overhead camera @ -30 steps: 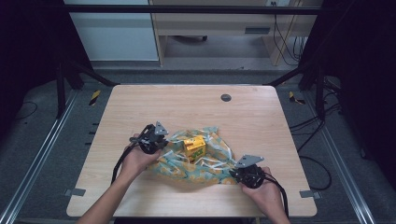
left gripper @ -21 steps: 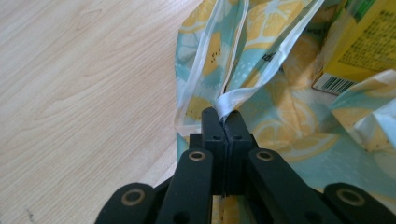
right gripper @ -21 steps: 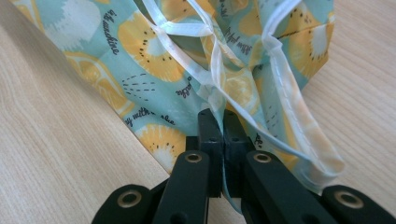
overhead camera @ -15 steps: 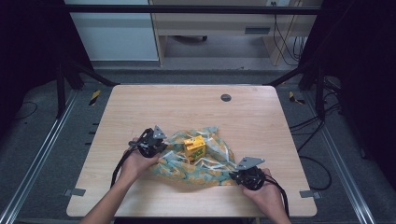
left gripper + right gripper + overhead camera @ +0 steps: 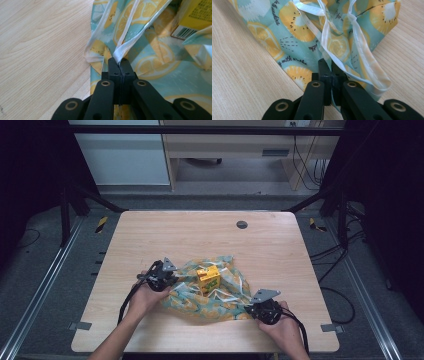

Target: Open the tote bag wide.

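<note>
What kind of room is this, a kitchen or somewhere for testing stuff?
Probably a lab or workshop, not a kitchen: the pale wooden table stands inside a black metal frame, loose black cables trail over the grey floor, and a plain wooden desk sits behind.

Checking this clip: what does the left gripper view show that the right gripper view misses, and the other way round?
The left gripper view alone shows the yellow carton with its barcode, resting on the cloth. The right gripper view alone shows cursive writing printed on the cloth and loose white ribbons crossing it. Both show the lemon-patterned cloth on the wooden table, with closed jaws pinching a white-trimmed edge of it.
</note>
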The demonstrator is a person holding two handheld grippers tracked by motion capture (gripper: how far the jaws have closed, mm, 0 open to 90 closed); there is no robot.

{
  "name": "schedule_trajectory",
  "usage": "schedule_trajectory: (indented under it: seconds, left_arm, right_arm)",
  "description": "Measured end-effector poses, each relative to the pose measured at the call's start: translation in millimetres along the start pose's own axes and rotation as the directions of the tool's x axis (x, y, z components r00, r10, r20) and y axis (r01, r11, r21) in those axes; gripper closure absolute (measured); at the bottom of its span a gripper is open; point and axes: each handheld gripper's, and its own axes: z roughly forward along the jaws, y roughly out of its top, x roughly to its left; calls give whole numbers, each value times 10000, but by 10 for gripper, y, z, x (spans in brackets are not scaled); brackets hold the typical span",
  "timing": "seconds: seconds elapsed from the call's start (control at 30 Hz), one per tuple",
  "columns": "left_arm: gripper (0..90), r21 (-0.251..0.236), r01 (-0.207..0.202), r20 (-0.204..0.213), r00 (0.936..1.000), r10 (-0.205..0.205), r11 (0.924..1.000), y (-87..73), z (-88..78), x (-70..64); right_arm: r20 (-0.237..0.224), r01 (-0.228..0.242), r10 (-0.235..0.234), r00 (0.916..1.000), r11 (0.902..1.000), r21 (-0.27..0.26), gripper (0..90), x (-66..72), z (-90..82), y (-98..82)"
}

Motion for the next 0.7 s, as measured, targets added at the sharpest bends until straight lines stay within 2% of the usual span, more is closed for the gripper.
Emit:
schedule_trajectory:
  seconds: [0.53, 0.6, 0.7]
  left_arm:
    - [885, -172, 227, -65, 9997, -228, 9996, -74, -23, -13]
    - [817, -336, 287, -168, 9994, -293, 9990, -72, -67, -22]
    - [658, -911, 304, -414, 9986, -343, 9954, -52, -186, -22]
  right_arm:
    - [187, -212, 213, 9996, 9997, -74, 893, -46, 10, -9]
    - [108, -152, 154, 9998, 9998, -133, 828, -41, 6, -11]
    - [261, -194, 208, 9994, 9985, -519, 620, -29, -48, -4]
